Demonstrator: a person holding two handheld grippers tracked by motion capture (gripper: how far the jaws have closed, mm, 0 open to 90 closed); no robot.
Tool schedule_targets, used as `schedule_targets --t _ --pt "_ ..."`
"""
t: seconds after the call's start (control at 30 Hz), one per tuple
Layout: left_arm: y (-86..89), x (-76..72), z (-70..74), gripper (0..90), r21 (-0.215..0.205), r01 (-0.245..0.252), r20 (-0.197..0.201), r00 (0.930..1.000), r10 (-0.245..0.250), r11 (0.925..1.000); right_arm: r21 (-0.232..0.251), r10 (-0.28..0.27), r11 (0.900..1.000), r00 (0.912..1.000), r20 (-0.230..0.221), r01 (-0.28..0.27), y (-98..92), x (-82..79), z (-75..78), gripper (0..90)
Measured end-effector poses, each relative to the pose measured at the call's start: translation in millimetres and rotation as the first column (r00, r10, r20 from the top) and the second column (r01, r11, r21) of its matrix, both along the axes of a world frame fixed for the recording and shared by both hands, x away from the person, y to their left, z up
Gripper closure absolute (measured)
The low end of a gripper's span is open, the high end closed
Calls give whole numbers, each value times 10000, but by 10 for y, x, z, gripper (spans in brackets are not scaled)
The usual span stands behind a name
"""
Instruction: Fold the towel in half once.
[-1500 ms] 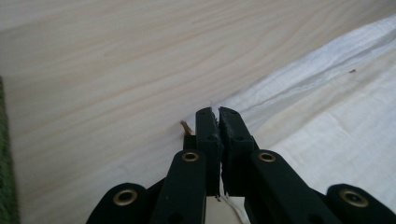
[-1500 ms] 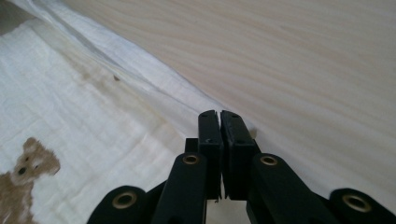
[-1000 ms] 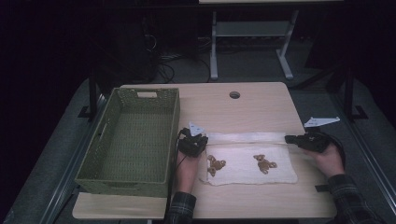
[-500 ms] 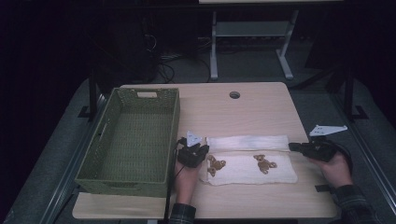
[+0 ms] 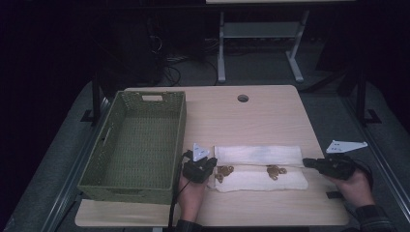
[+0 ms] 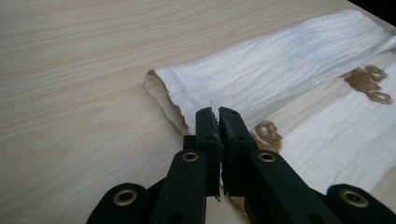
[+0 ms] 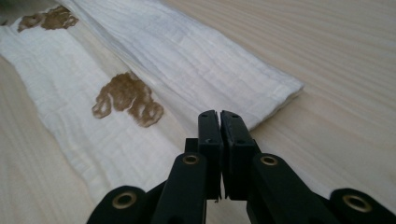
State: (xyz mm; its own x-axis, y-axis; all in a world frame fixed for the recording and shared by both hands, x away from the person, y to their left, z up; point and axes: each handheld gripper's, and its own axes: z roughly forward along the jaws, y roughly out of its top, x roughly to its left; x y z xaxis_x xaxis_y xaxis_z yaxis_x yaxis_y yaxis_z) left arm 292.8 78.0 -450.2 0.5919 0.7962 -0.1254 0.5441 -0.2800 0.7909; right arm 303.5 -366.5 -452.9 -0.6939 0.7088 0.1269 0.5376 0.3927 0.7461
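Observation:
A white cloth (image 5: 261,180) printed with brown bears (image 5: 274,171) lies flat near the table's front edge. Its far part is folded over toward me as a plain white flap (image 5: 256,154). My left gripper (image 5: 212,166) sits at the cloth's left end, its jaws shut on the flap's edge (image 6: 187,88) near the corner, as the left gripper (image 6: 218,114) view shows. My right gripper (image 5: 305,162) is at the right end, shut the same way (image 7: 218,116) on the flap's edge (image 7: 275,100). A hand holds each gripper.
A large green woven basket (image 5: 180,140) stands empty on the table's left half, close beside my left hand. The wooden table (image 5: 251,121) has a cable hole (image 5: 242,98) at the back. Dark floor and a metal frame (image 5: 222,48) lie beyond.
Both grippers have moved toward the table's front edge, the right one also a little rightward. The folded flap has grown wider over the printed cloth.

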Motion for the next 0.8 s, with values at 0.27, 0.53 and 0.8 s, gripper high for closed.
schedule_targets --t 0.27,0.53,0.8 --pt "0 -126 23 870 -146 270 -71 9996 -271 9995 -55 98 9999 9999 -106 -99 -19 -175 -15 868" --pt "-31 -298 62 870 202 280 97 9996 -282 9994 -24 283 9996 9993 -227 -283 -23 -315 -25 867" --pt "12 -421 64 870 298 404 34 9992 -405 9987 -156 472 9987 9987 -201 -475 16 -451 -16 866"
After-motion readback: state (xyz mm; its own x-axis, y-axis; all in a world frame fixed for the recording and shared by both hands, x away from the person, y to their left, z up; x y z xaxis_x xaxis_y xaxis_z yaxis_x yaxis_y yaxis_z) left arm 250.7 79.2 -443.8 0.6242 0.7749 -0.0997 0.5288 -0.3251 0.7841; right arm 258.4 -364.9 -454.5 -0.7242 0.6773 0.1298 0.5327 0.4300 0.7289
